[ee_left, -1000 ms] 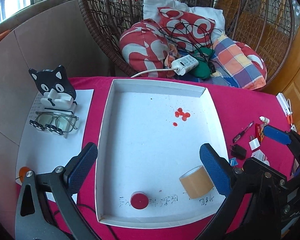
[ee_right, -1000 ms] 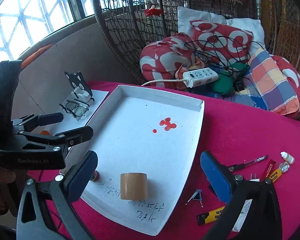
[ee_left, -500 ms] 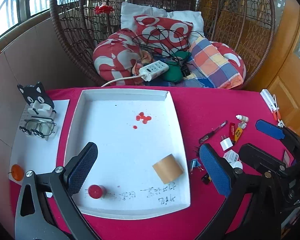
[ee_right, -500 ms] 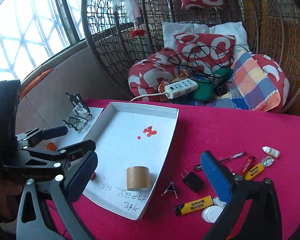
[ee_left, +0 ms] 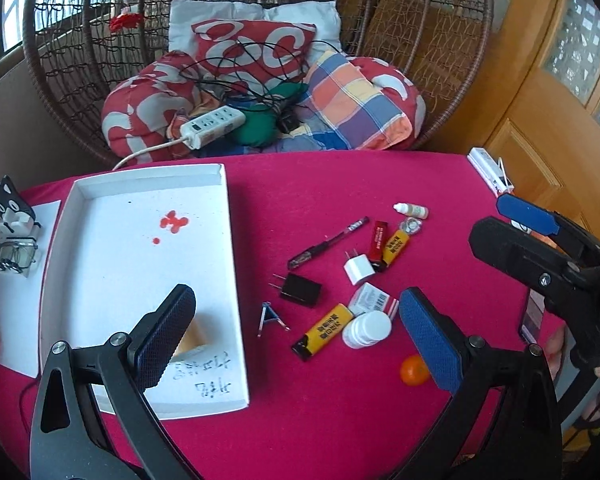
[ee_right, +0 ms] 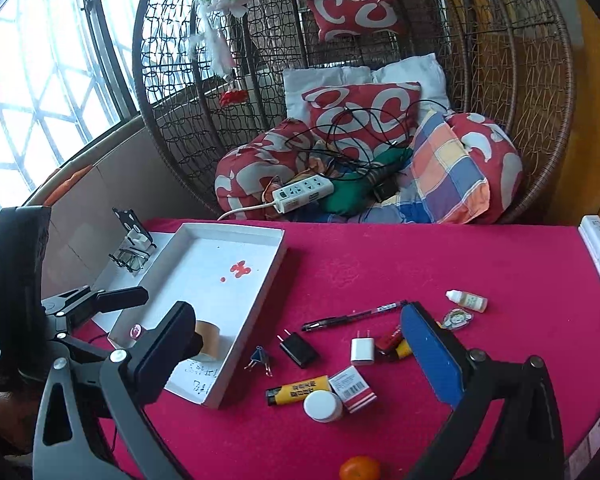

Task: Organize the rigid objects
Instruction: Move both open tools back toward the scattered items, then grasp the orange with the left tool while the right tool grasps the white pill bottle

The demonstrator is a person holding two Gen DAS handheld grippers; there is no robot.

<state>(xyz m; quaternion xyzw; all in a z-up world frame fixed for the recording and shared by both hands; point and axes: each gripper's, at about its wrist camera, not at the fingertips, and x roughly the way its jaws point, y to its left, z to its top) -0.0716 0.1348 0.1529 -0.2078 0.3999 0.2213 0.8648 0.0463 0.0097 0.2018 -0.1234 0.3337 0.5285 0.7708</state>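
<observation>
A white tray lies on the red table and holds a brown tape roll, partly hidden behind my left finger. Right of the tray lie a black charger, white charger, pen, yellow lighter, white bottle, small box and binder clip. My left gripper is open above the table. My right gripper is open over the loose items.
A small orange lies near the front. A dropper bottle lies farther back. Glasses and a cat stand sit left of the tray. A wicker chair with cushions and a power strip stands behind the table.
Both grippers have swung right and pulled back, from over the tray toward the loose items. The tray now sits at the left of both views. Both stay open.
</observation>
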